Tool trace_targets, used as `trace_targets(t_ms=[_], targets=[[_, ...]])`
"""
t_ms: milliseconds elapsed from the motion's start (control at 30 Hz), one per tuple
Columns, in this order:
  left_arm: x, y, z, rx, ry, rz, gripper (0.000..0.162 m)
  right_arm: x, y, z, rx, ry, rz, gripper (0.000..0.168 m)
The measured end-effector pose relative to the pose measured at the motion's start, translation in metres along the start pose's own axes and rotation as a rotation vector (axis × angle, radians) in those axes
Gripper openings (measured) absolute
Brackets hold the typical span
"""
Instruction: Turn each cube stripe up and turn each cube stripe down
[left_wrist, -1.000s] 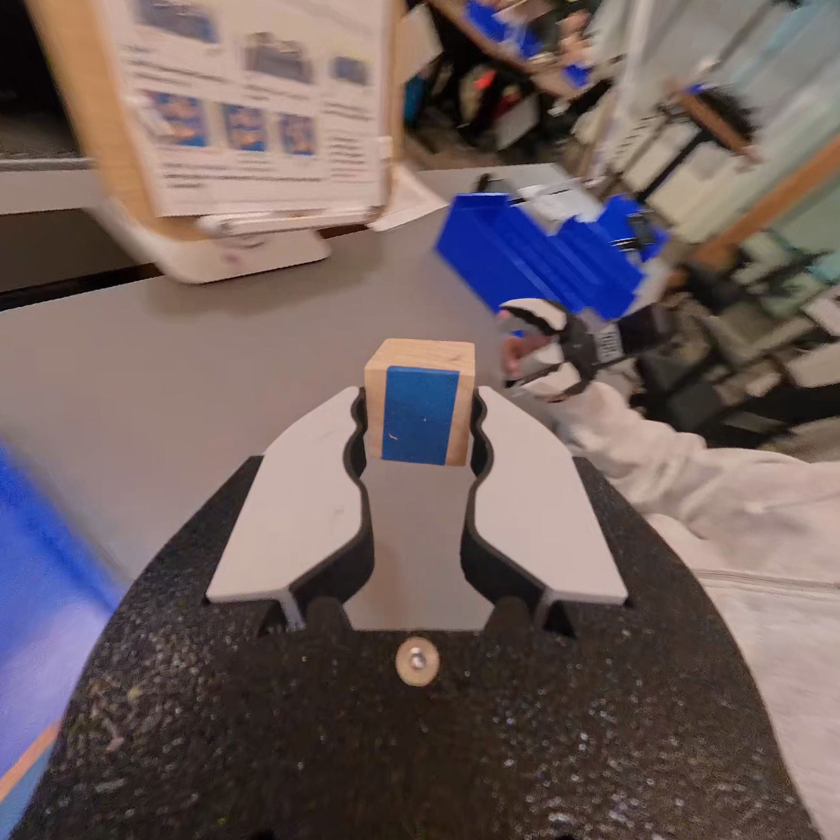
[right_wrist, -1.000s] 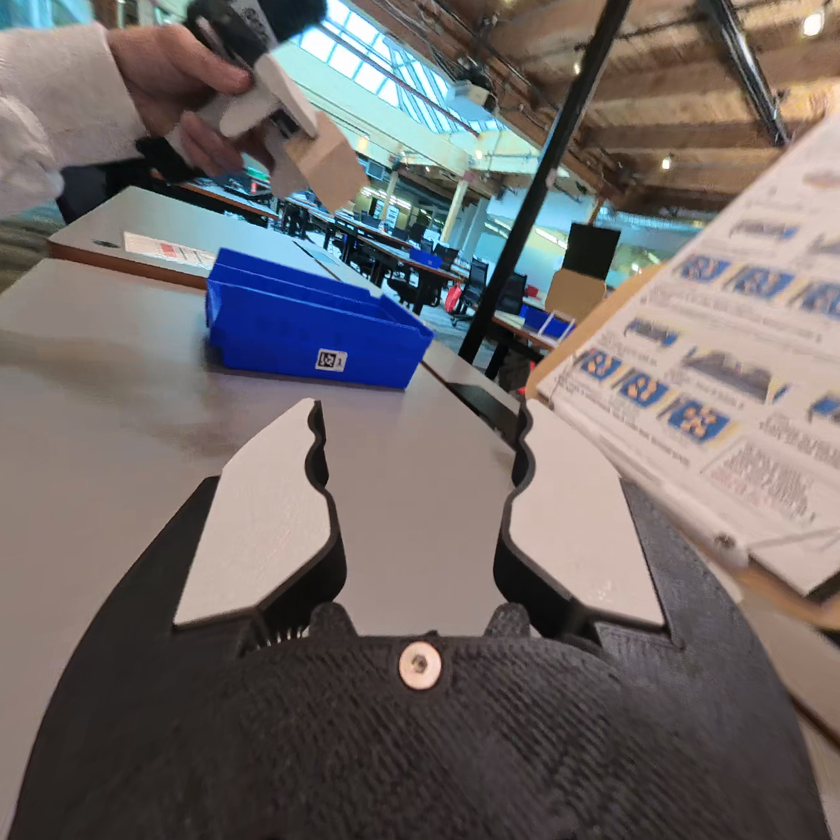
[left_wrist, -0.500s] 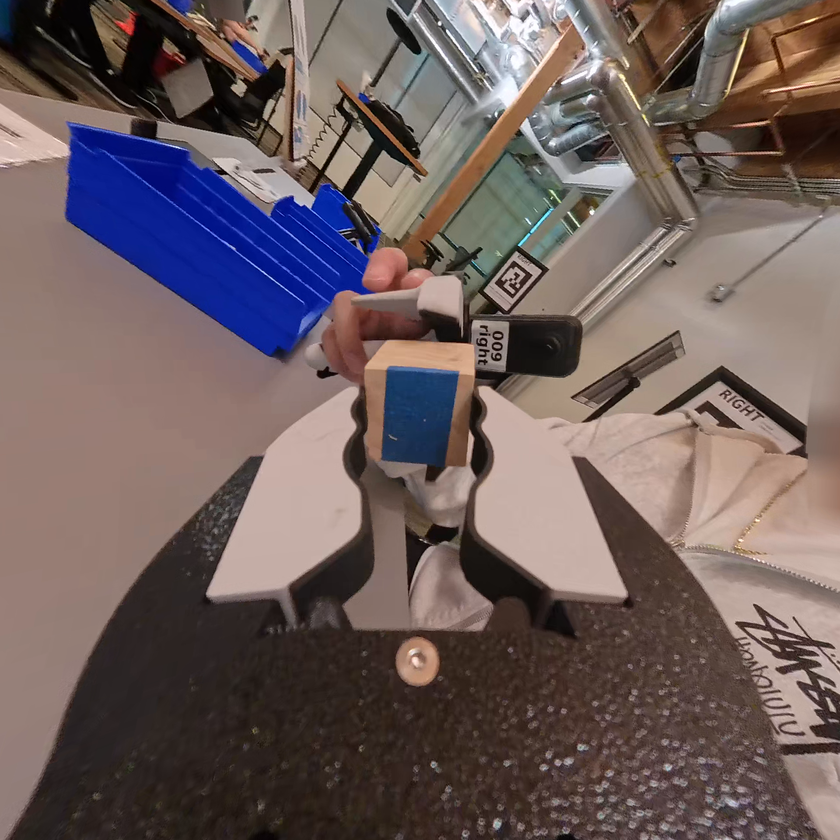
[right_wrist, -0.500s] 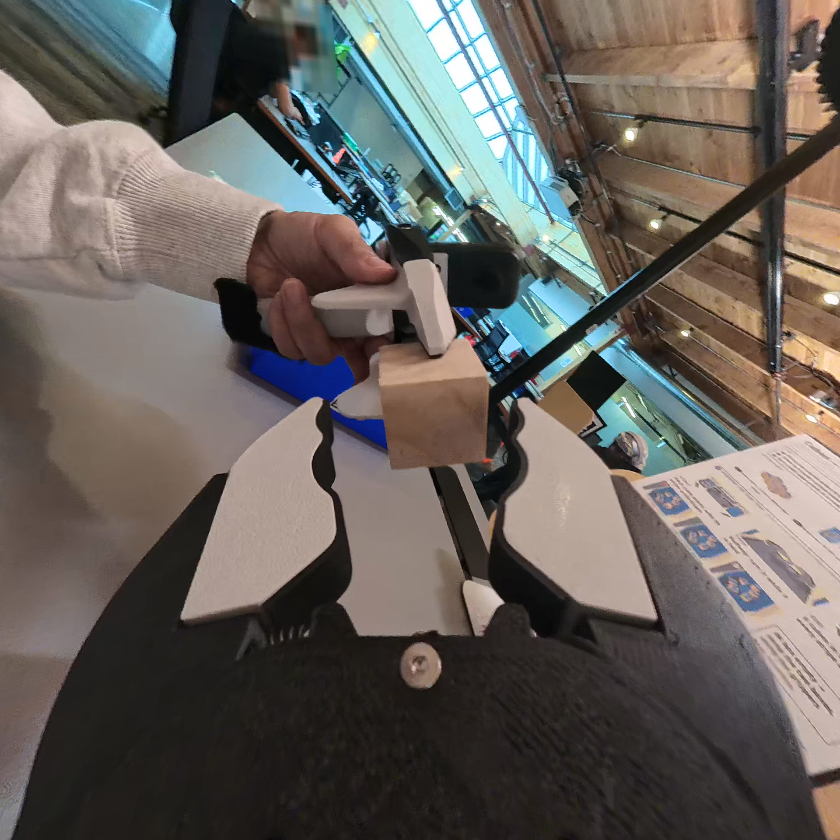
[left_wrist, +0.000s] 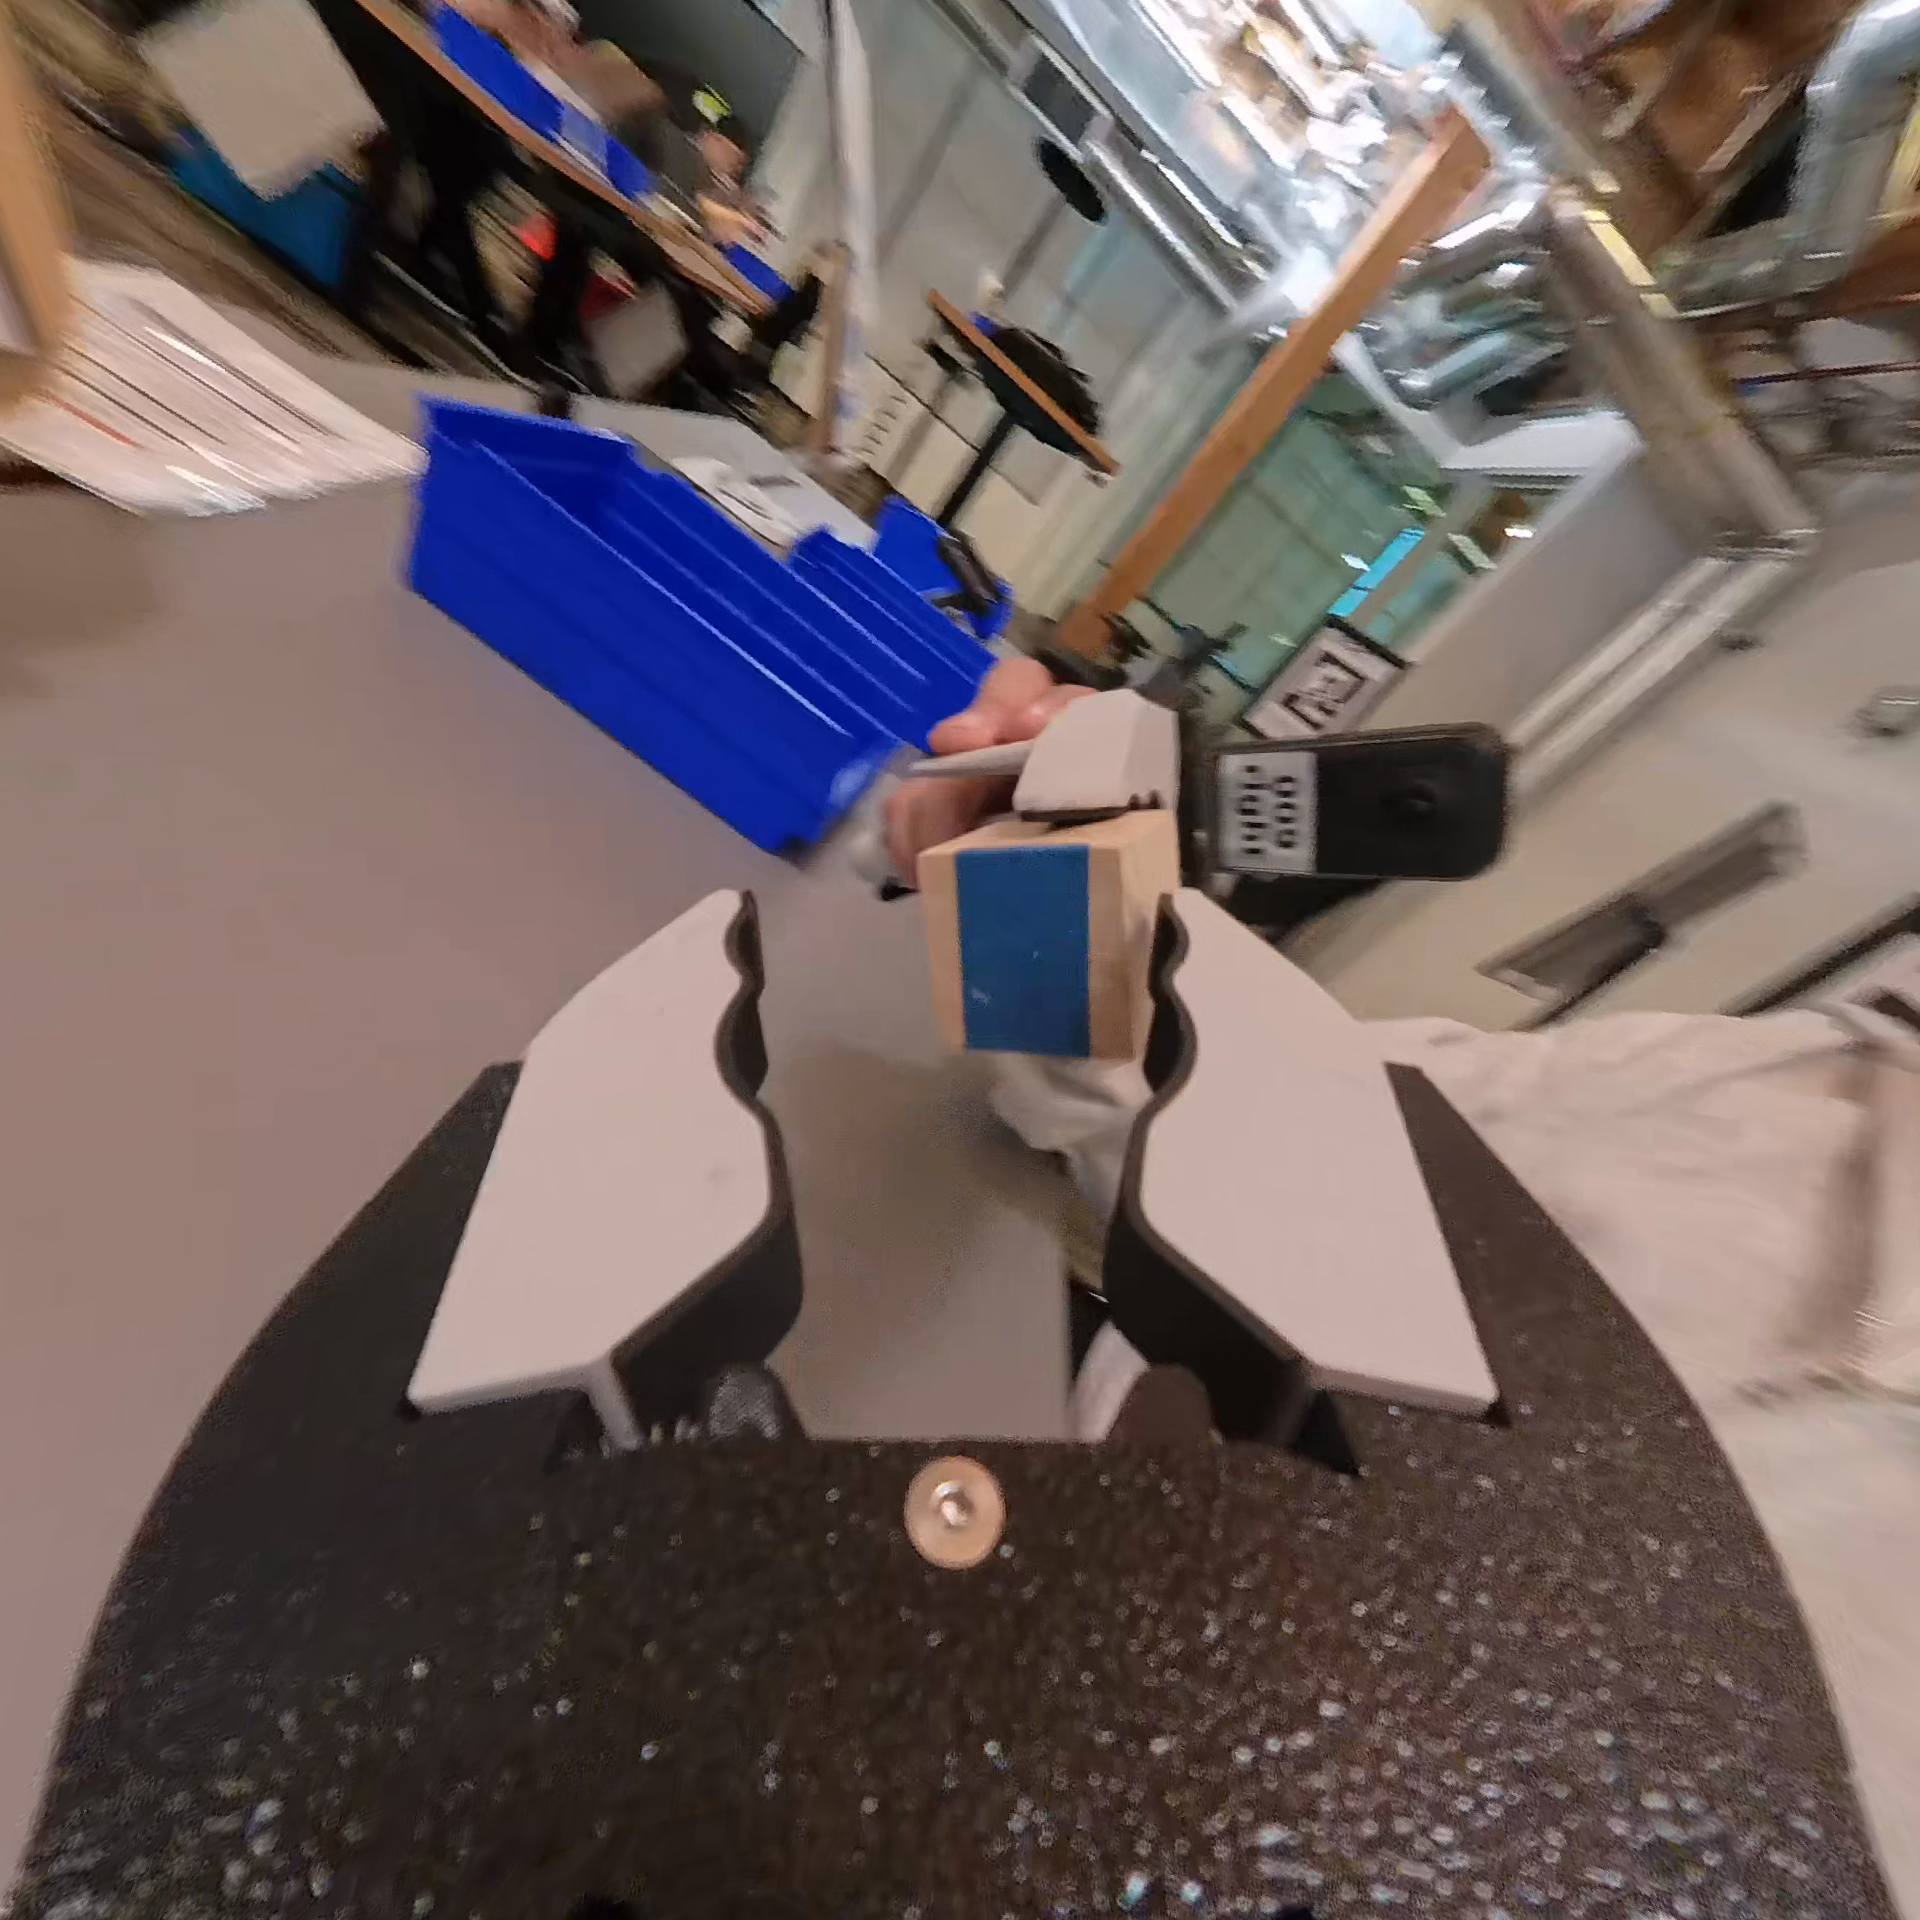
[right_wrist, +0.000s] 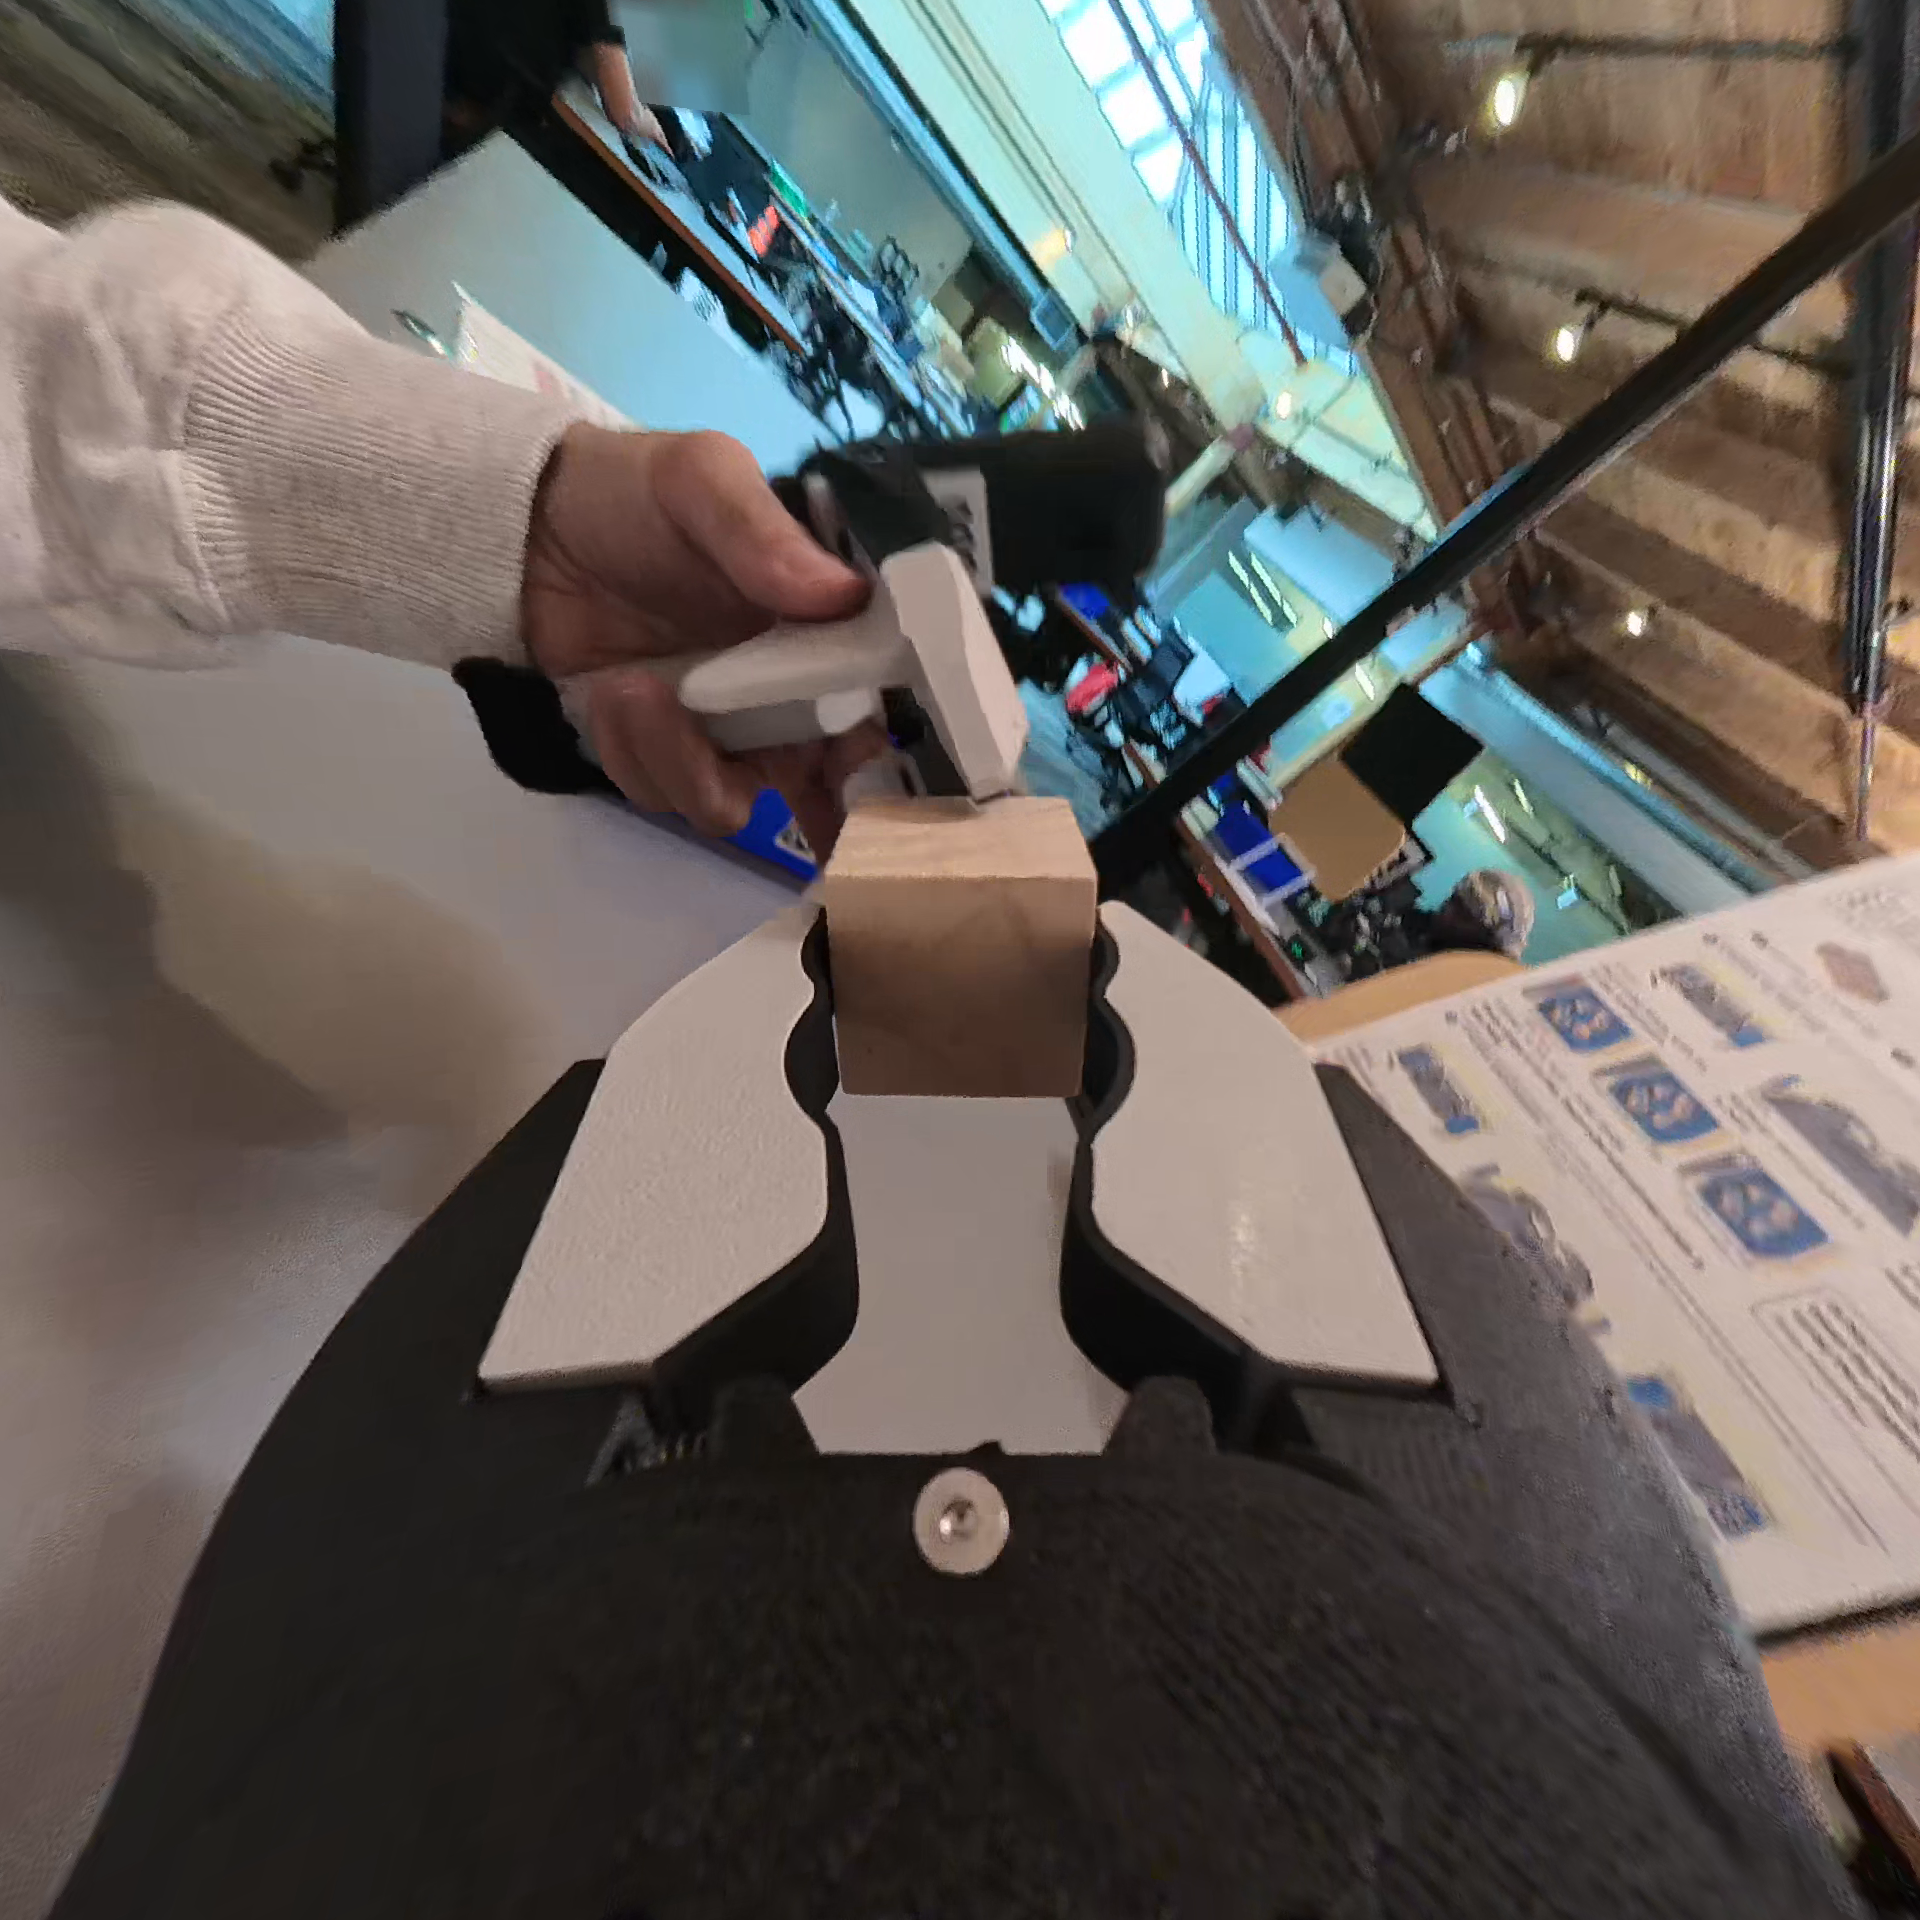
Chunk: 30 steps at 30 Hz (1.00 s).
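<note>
A wooden cube (left_wrist: 1044, 945) with a blue stripe on the face towards me hangs in the air above the grey table (left_wrist: 260, 831). My left gripper (left_wrist: 954, 920) is open; the cube sits between its fingers, close to the right one, with a gap on the left. The right gripper's fingers (left_wrist: 1091, 748) clamp the cube from the far side. In the right wrist view my right gripper (right_wrist: 961, 925) is shut on the cube (right_wrist: 961, 977), whose plain wood face shows. The left gripper's finger (right_wrist: 945, 665), held by a hand, touches the cube's far top edge.
A blue bin (left_wrist: 665, 623) stands on the table behind the cube. A printed instruction sheet on a board (right_wrist: 1662, 1195) stands to the right in the right wrist view. A white sleeve (right_wrist: 208, 447) reaches in from the left, and cloth (left_wrist: 1558, 1195) lies at the right.
The right gripper moved up to the cube and shut on it. The left gripper, shut on the cube before, has opened and let it go.
</note>
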<state>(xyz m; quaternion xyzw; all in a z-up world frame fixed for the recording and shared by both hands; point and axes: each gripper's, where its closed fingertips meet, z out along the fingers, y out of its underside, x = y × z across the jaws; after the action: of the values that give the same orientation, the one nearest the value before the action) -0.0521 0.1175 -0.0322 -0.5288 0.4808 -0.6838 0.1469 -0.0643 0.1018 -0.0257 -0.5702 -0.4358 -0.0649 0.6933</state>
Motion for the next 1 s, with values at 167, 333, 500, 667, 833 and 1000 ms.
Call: trace_targets(t_ms=[167,333,500,667,833,1000], targets=[[-0.049,-0.005,-0.006,0.134,-0.318,0.213,0.074,0.041,0.059,-0.046,-0.379,0.076,0.087,0.045],[-0.121,0.016,-0.024,0.19,-0.784,0.324,0.076,0.113,0.111,-0.163,-0.788,0.298,0.316,0.045],[-0.144,0.039,-0.015,0.101,-0.904,0.346,0.076,0.142,0.196,-0.304,-1.243,0.436,0.635,0.046],[-0.15,0.046,-0.021,0.073,-0.943,0.354,0.077,0.125,0.269,-0.371,-1.366,0.48,1.0,0.046],[-0.153,0.043,-0.038,0.106,-0.982,0.364,0.074,0.1,0.306,-0.384,-1.441,0.45,1.166,0.046],[-0.155,0.043,-0.041,0.125,-0.956,0.306,0.074,0.085,0.324,-0.386,-1.542,0.4,1.205,0.046]])
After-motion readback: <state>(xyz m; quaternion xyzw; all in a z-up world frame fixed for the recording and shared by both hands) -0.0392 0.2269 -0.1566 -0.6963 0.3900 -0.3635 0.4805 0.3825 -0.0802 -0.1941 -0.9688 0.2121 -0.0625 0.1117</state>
